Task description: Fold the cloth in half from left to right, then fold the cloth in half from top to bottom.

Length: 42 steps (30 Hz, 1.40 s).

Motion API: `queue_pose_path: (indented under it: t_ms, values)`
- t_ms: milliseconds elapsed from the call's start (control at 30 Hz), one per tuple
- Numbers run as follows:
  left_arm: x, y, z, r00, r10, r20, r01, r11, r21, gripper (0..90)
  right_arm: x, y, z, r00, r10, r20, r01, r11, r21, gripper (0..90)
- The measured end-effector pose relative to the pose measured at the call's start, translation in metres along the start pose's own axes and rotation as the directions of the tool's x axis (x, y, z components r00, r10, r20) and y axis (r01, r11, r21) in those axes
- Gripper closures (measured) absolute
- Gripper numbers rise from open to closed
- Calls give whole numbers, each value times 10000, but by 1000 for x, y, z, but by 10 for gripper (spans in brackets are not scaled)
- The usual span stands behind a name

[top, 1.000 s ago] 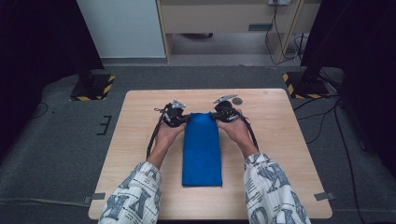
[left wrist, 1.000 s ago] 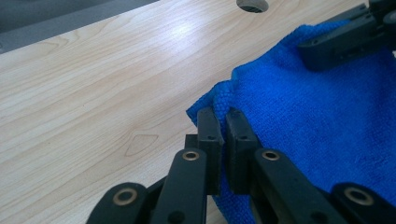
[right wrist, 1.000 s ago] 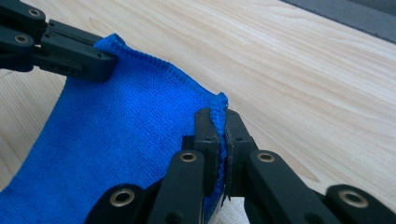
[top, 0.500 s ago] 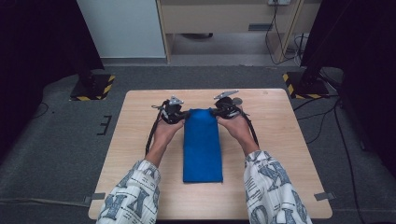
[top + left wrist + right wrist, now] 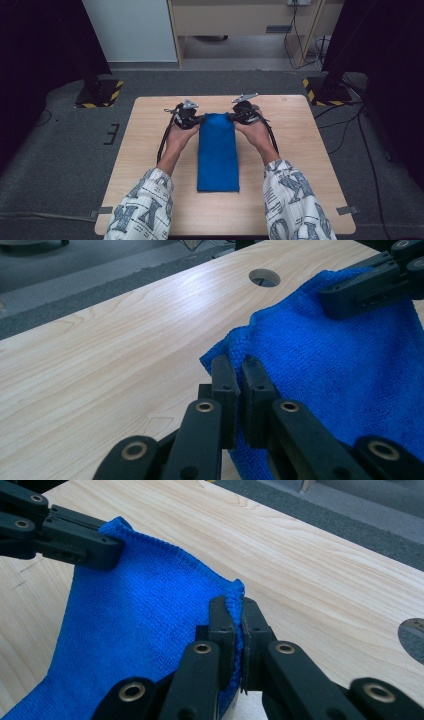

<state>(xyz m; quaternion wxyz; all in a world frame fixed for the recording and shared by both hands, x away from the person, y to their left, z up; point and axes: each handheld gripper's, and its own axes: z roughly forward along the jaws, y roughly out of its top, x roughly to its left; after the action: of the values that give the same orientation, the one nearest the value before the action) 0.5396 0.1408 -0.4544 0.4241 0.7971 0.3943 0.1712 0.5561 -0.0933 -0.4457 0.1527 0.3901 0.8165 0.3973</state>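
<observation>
Cloth [image 5: 217, 152], blue, folded into a long strip, lies down the middle of the table [image 5: 310, 165], far end between the two grippers. Left gripper [image 5: 235, 371] is clenched on the far left corner; the fabric bunches up between its closed jaws. Right gripper [image 5: 233, 611] is clenched on the far right corner likewise, hem pinched and standing up above the tips. In each gripper view the other gripper shows across the far edge, which sags slightly between them. Compared with a second ago: almost no change. Hands sit at the same spots, jaws equally tight, strip in the same place with its near end flat on the wood. Far edge looks barely raised off the table, if at all. Judgement: both grasps are secured and the pause comes before a lift; next likely move is drawing the far end up and toward the near end to fold the strip in half. Risk: one corner slipping if the pull is uneven.
</observation>
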Motion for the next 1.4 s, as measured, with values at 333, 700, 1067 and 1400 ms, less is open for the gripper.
queue_pose_path:
  t_ms: [333,700,1067,1400]
  values:
    - [3,-3,6,10000,-94,-6,94,9999,129,869,-3,6,2,10000,28,19,-28,10000,-24,874]
    - [4,-1,4,9999,-137,-51,138,9999,57,869,-1,6,1,10000,-6,-6,6,10000,-69,873]
    - [-5,-1,0,9999,61,132,-62,10000,69,870,-1,-5,-6,10000,49,-44,-50,9998,-198,874]
    - [-12,-12,-14,9991,5,422,-4,10000,-32,869,8,-21,-18,9995,74,-322,-94,9981,-615,873]
